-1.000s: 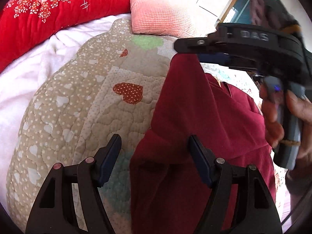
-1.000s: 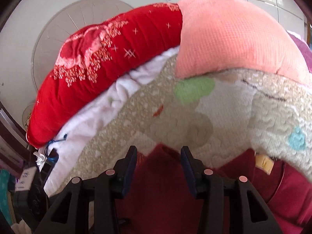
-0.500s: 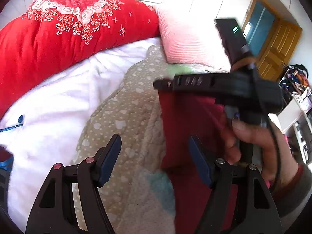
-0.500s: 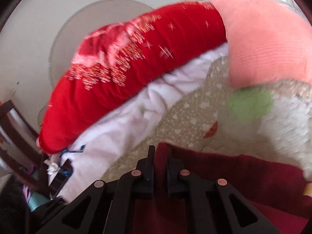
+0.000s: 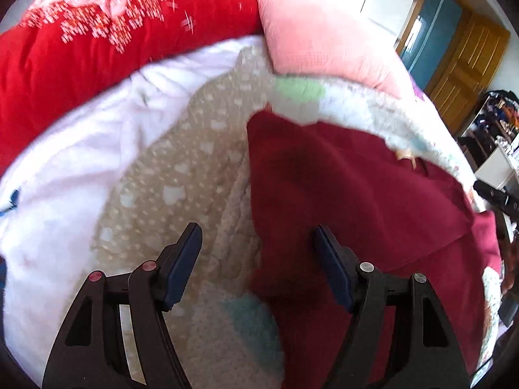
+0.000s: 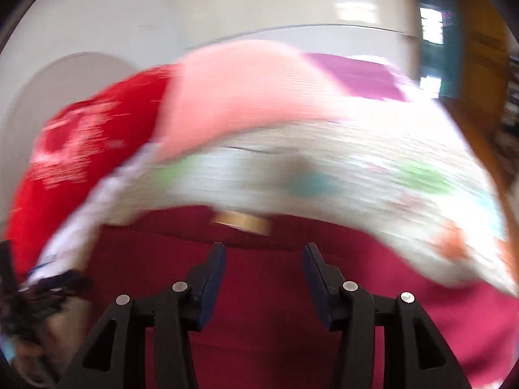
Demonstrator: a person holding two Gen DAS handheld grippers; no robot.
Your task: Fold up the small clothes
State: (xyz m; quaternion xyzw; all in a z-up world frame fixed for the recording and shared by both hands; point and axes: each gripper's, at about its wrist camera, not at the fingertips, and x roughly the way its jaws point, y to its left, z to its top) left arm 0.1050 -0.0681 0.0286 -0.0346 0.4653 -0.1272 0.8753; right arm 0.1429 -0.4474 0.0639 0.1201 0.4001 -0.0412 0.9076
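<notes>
both hand-held grippers apart, empty, above maroon garment on quilt

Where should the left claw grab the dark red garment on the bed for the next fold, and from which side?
Probably the near left corner of the dark red garment, coming in from the left over the quilt. That long edge lies straight and exposed, and the open left claw already straddles it, one finger over quilt, one over cloth.
</notes>
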